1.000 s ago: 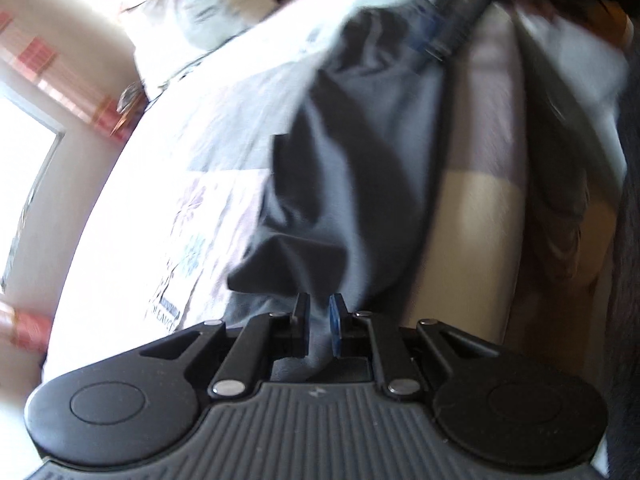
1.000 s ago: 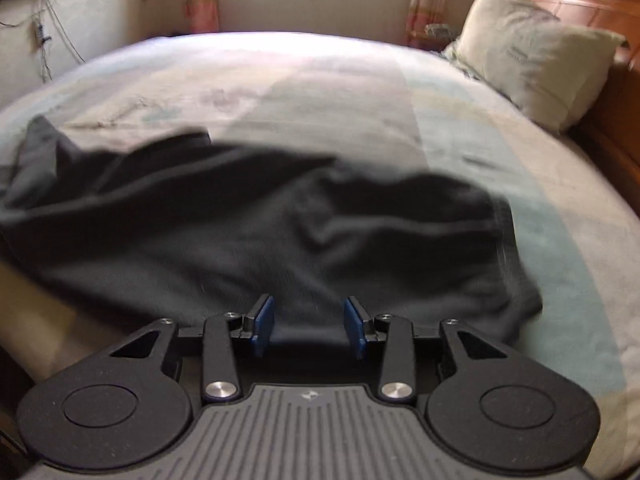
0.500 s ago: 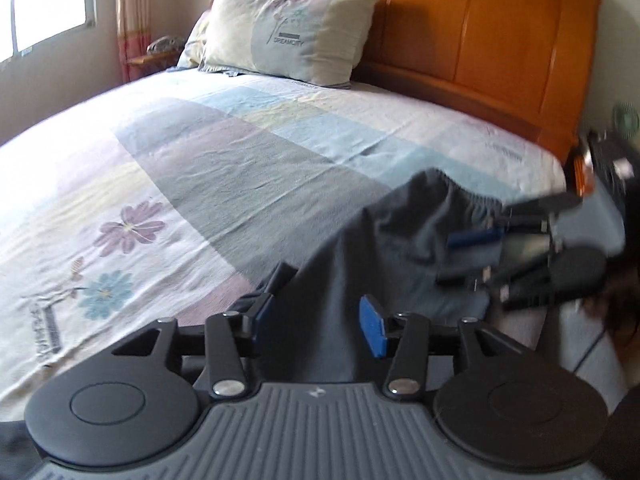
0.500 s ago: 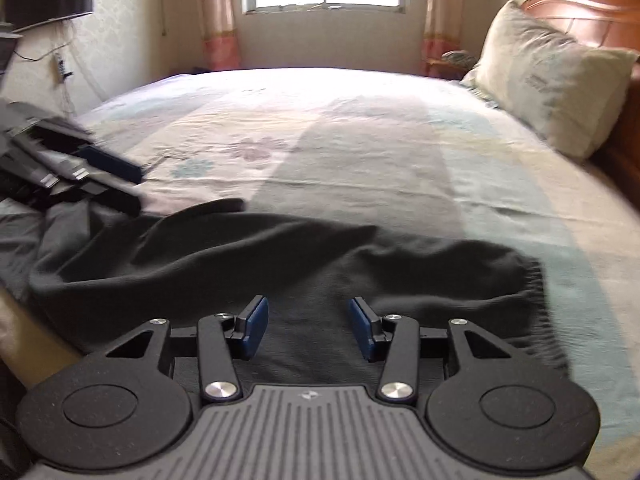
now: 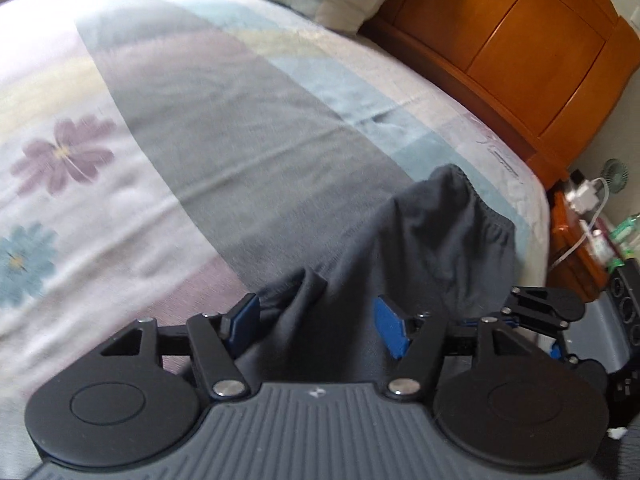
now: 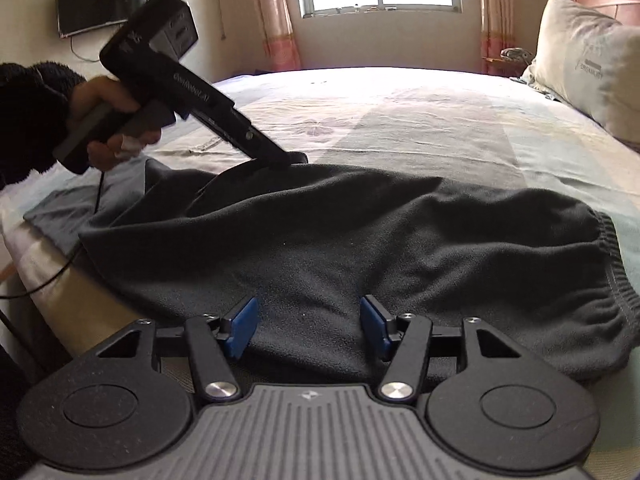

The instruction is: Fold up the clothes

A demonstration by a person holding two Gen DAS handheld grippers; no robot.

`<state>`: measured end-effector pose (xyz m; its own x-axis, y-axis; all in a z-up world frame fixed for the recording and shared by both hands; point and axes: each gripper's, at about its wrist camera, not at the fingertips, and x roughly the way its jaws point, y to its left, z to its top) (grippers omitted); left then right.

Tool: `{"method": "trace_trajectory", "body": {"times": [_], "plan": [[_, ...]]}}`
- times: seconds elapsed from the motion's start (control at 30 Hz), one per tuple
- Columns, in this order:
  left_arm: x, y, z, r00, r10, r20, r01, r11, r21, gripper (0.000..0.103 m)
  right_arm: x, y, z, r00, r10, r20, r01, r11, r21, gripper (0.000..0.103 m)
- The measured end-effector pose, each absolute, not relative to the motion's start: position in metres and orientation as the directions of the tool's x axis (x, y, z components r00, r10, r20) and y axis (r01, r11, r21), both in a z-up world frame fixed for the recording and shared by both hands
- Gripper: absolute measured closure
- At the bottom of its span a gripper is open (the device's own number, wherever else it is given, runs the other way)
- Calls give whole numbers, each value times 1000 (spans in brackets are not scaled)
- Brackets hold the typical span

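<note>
Garment: dark grey trousers [image 6: 360, 240] lie flat along the near edge of the bed [image 6: 440, 128], elastic waistband at the right end, legs trailing off to the left.
Long axis: left to right across the right wrist view, running parallel to the bed's near edge.
Right gripper [image 6: 308, 322]: jaws opening, blue pads well apart, grey cloth under and between them but neither pad presses on it — nothing held.
Left gripper [image 5: 316, 320]: jaws opening too; a raised ridge of the trousers sits between the pads, untouched by either as far as I can tell.
Left gripper, seen from the right: its tip comes down on the far edge of the cloth, toward the left end, with a hand [image 6: 108, 120] around the grip.
Which hand is nearer: right one sits by the near hem close to the waistband end, left one over the leg end.
The relation that counts: cloth lies straight ahead and below both grippers, so I judge the next grab is a short drop, one hand per end.
Risk: thick fleece may bunch, leaving only the top layer pinched.
Bystanders: pillow [image 6: 588, 68] far right, wooden headboard [image 5: 520, 40] beyond it.
</note>
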<state>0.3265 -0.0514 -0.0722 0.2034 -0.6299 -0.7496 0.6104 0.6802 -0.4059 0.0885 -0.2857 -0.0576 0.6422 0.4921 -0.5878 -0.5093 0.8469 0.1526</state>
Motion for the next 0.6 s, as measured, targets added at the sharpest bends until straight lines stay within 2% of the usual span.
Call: {"method": "trace_trajectory", "body": {"times": [0.17,0.3,0.5,0.6], "plan": [[346,-56,-89,39,-711,-702,542,606,-583,37,84,-276,-57,658,462,-594,-526,847,76,39],[367,-55,-102,-39,-806,-591,411,526,-745,31,82,-274,-58,669,446,-594,-517,854,59,39],[381,-35,-107,174,-887,-427,255,460,-851,34,83,-275,-58,675,442,-590,-510,858,59,38],[377,-31,-110,199,-879,-433,254,473,-843,34,82,-274,-58,675,444,-590,-513,856,57,37]]}}
